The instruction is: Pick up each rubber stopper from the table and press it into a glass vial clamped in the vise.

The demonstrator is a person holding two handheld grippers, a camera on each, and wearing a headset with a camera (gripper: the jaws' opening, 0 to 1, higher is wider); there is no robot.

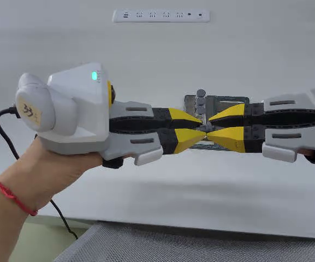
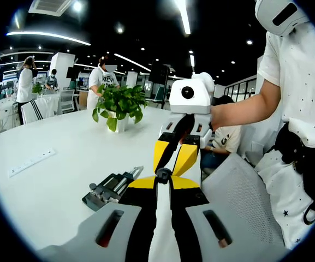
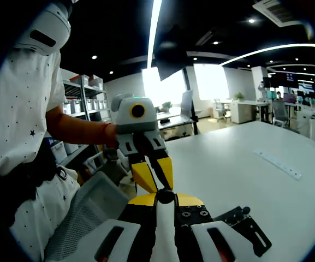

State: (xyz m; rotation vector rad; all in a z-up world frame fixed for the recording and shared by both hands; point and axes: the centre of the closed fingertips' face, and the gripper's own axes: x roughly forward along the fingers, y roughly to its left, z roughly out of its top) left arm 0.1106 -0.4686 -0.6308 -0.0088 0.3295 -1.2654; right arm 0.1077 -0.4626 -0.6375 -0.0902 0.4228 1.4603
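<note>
Where the tips meet over the tabletop (image 1: 146, 60), both tools face each other. Left tool (image 1: 202, 126), held in a hand (image 1: 64, 164), is clenched on a dark stopper (image 2: 162, 174). Just beyond the tips, a vise (image 1: 228, 102) holds a row of capped vials (image 1: 201, 101). Right tool (image 1: 211, 126) is clenched on the same stopper.

Ceiling strip lights (image 2: 183, 19) glared above the left tongs (image 2: 162, 176); the white surface (image 1: 146, 60) beneath lay evenly bright, fisheye edges warped.
</note>
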